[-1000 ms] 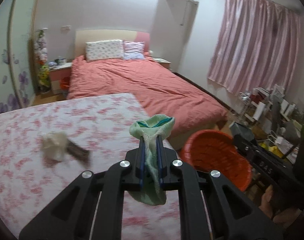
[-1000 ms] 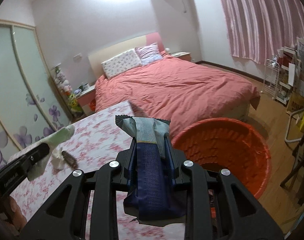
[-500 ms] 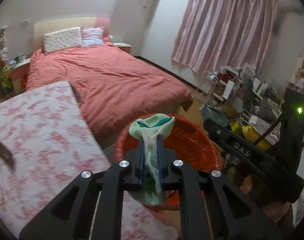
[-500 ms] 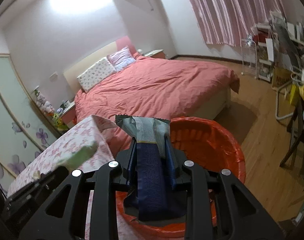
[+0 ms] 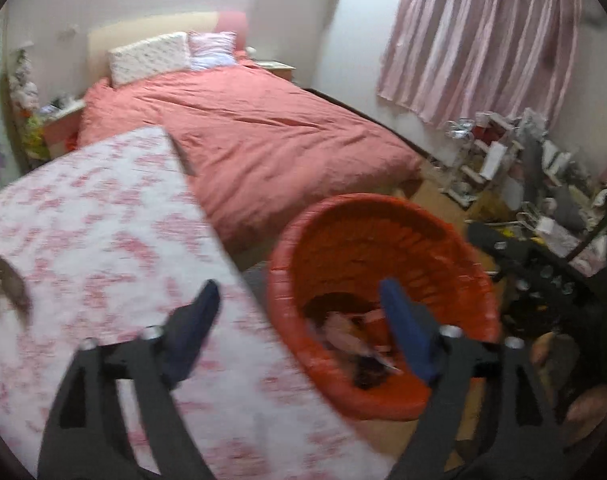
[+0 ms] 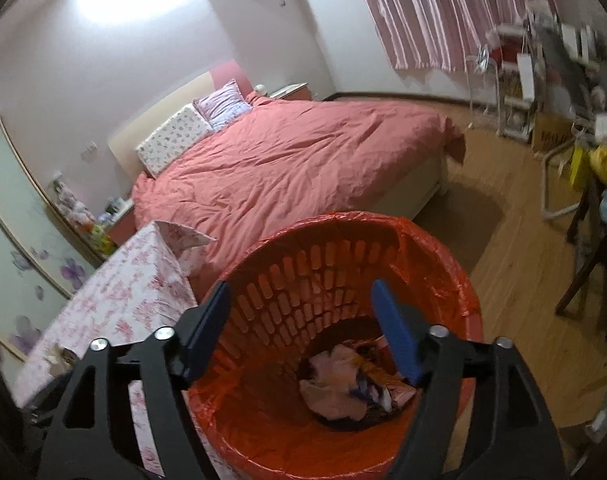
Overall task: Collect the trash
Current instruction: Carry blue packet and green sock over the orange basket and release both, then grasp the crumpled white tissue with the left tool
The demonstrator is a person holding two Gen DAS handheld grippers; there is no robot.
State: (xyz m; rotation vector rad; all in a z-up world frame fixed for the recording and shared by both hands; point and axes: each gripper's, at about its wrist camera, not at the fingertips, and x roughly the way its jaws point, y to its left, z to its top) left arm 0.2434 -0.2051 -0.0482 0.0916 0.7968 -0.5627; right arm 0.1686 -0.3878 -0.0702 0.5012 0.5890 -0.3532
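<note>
The left gripper (image 5: 299, 300) hangs nearest the lens, its 2 blue-padded fingers (image 5: 403, 324) spread wide and opening further, with nothing between them; it straddles the edge of the table and the near rim of the basket. The right gripper (image 6: 299, 308) sits directly above the basket, its jaws likewise released and widening, nothing pinched between the pads. Just beyond the fingers stands the orange basket (image 6: 455, 280), a round plastic bin with slotted walls, lined with a thin orange bag whose crumpled edge folds over the rim. At its bottom lies the trash (image 6: 335, 380): a pale crumpled wad on top of darker wrappers with bits of blue and white, blurred in the left view (image 5: 351, 340). The basket stands on the wooden floor, close against the table (image 5: 103, 220), which is covered in a white cloth with a pink floral print. At the table's far left edge 1 more pale scrap with a dark piece on it (image 5: 3, 280) lies, smeared by motion. Beyond stands a bed (image 6: 303, 160) under a salmon duvet with 2 pillows, and pink curtains (image 5: 483, 40) hang at the back.
</note>
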